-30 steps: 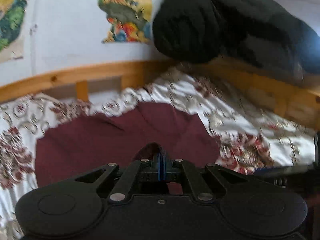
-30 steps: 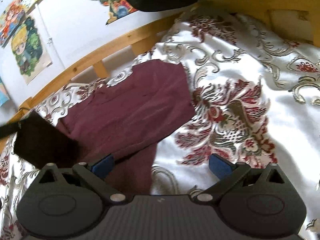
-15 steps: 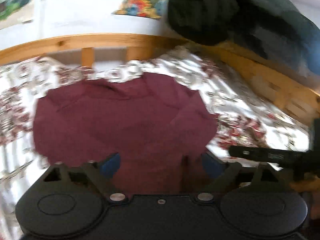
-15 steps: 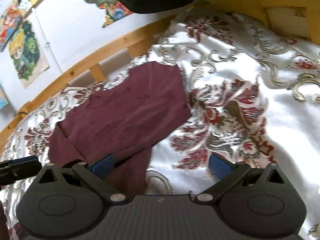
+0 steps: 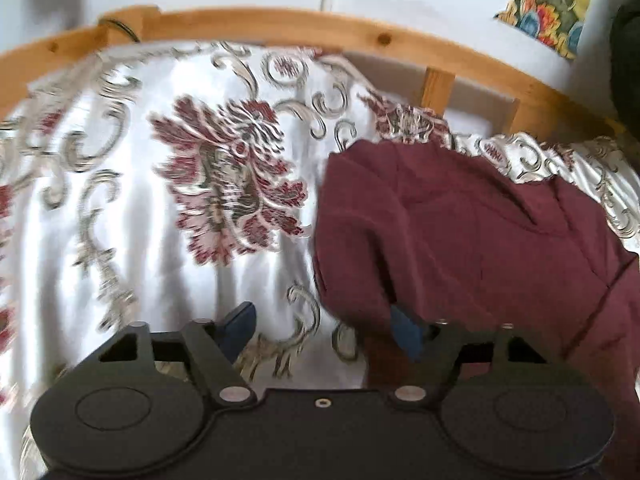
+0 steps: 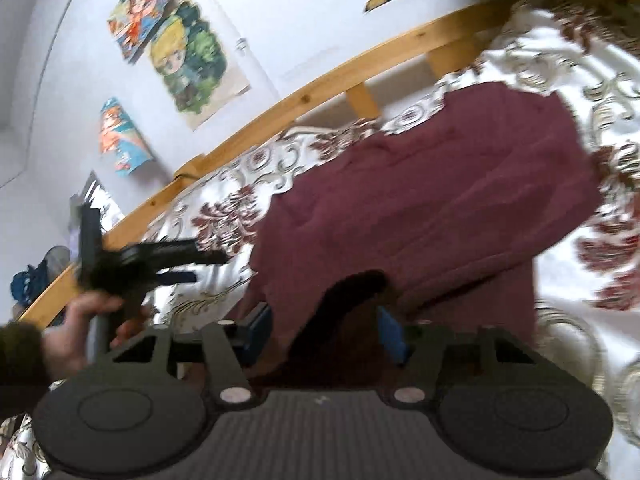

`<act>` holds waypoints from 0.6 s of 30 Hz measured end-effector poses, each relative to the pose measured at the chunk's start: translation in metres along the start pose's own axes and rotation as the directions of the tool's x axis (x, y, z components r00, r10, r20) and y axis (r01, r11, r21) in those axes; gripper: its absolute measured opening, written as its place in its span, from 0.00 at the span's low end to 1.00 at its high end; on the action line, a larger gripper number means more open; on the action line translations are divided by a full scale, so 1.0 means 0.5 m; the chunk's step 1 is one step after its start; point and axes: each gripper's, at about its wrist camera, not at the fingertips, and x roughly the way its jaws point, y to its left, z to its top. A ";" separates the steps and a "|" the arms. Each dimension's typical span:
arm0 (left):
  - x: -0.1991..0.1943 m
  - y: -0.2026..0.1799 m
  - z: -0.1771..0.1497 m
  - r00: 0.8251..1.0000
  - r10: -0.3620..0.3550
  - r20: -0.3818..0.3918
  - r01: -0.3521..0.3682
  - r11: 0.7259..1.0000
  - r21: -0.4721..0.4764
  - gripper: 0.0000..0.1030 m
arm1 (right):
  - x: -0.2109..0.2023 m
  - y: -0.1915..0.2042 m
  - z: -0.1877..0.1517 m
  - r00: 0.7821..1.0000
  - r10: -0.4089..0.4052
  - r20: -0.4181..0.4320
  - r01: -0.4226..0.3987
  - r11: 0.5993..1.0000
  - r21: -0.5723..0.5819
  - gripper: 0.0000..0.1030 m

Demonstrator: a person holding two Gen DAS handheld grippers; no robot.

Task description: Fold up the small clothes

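A maroon garment (image 5: pixel 472 240) lies partly folded on the floral bedspread (image 5: pixel 140 200); it also shows in the right wrist view (image 6: pixel 420 200). My left gripper (image 5: pixel 324 328) is open at the garment's left edge, its right finger over the cloth and its left finger over the bedspread. My right gripper (image 6: pixel 324 334) is open over the garment's near edge, with a dark fold of cloth between the fingers. The left gripper (image 6: pixel 192 266) shows in the right wrist view, held by a hand left of the garment.
A wooden bed rail (image 5: pixel 280 26) runs along the far side, also in the right wrist view (image 6: pixel 320 92). Posters (image 6: pixel 188 56) hang on the white wall. A dark bundle (image 5: pixel 626 60) sits at the far right.
My left gripper let go of the garment, opened and swung left to its left edge. My right gripper moved left over the garment's near edge.
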 end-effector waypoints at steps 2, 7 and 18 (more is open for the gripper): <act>0.038 0.002 0.020 0.999 -0.013 -0.035 0.013 1.000 -0.003 0.55 | 0.018 -0.001 0.007 1.000 0.027 -0.006 -0.027 0.999 0.035 0.47; 0.089 0.004 0.030 0.996 -0.015 -0.090 0.014 1.000 -0.020 0.00 | 0.012 -0.048 0.008 0.999 0.026 0.039 -0.032 0.986 0.163 0.03; 0.077 0.026 0.023 0.999 -0.006 -0.052 0.001 0.997 -0.079 0.28 | 0.005 -0.155 0.022 0.998 -0.061 0.028 0.047 0.926 0.374 0.09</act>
